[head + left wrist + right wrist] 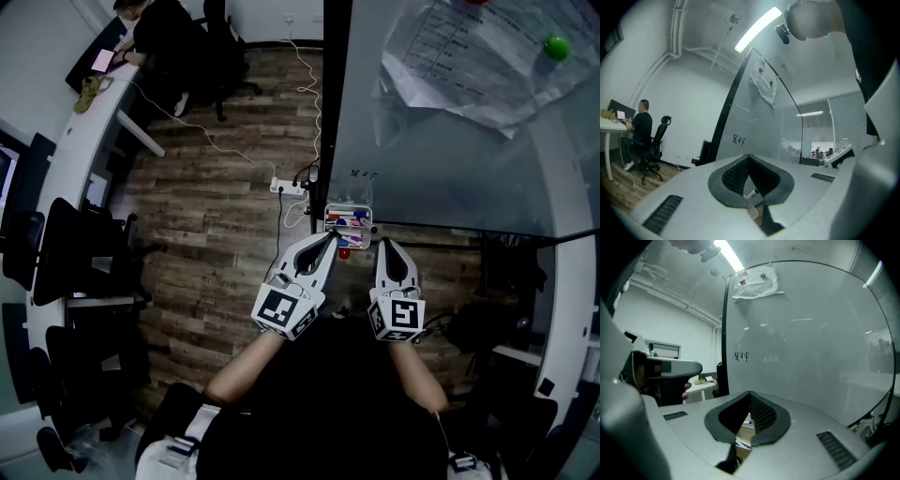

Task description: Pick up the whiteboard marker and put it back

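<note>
Since both my left hand-held gripper (329, 238) and right hand-held gripper (387, 247) are closed on nothing just below the tray (367, 212) at mid-frame, where the whiteboard marker (349, 222) lies among others, reaching in unopened could knock the tray and spill them.

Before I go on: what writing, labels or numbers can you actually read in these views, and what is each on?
Nothing can be quoted with confidence.
On the whiteboard: a short dark handwritten scribble, too blurred to read.
On the sheets in a plastic sleeve hung on the board: printed lines, too small to read.
On the left cube and right cube of the tongs: black-and-white square patterns only, no words.
</note>
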The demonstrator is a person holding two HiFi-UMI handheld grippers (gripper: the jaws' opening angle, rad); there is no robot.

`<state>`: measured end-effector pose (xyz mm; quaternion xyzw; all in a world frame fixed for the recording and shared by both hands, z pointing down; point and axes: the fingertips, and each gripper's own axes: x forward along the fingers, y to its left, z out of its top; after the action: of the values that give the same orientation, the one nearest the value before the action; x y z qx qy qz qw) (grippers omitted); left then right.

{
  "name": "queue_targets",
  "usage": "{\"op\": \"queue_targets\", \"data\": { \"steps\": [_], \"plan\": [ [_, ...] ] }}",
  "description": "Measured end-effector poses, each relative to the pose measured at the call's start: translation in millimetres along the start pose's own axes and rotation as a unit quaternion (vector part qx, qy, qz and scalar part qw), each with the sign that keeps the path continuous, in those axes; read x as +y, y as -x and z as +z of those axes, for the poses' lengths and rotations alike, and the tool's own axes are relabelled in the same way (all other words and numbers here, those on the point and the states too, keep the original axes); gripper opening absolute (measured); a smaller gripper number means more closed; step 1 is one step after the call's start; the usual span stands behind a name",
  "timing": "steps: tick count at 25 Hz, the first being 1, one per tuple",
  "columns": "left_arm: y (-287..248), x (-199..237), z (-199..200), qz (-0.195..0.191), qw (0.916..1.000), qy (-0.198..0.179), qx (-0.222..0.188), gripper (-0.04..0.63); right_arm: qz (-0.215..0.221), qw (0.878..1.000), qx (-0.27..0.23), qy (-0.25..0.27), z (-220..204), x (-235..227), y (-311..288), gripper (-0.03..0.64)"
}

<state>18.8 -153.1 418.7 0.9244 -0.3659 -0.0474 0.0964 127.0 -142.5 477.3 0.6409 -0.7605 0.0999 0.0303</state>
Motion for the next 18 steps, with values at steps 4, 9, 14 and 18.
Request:
{"op": "queue_targets", "data": {
  "steps": [4, 9, 14, 18],
  "plan": [
    [1.7, -0.3, 2.5, 0.003, 1.0000, -0.003, -0.004, 0.008, 0.008, 1.000, -0.027, -0.007, 21.8, 3.8, 11.9, 0.014],
    [5.0, -0.7, -1.1, 0.006, 1.0000, 0.001, -0.003, 0.008, 0.011, 0.999, -0.037, -0.014, 23.1, 4.8, 21.1, 0.014],
    [5.6, -1.1, -3.3, 0.006, 1.0000, 0.002, -0.002, 0.008, 0.008, 0.999, -0.034, -0.009, 25.7, 4.2, 22.9, 0.012],
    [7.1, -2.0, -3.8, 0.004, 1.0000, 0.002, -0.002, 0.008, 0.017, 0.999, -0.041, -0.011, 25.9, 8.1, 22.2, 0.012]
  ]
}}
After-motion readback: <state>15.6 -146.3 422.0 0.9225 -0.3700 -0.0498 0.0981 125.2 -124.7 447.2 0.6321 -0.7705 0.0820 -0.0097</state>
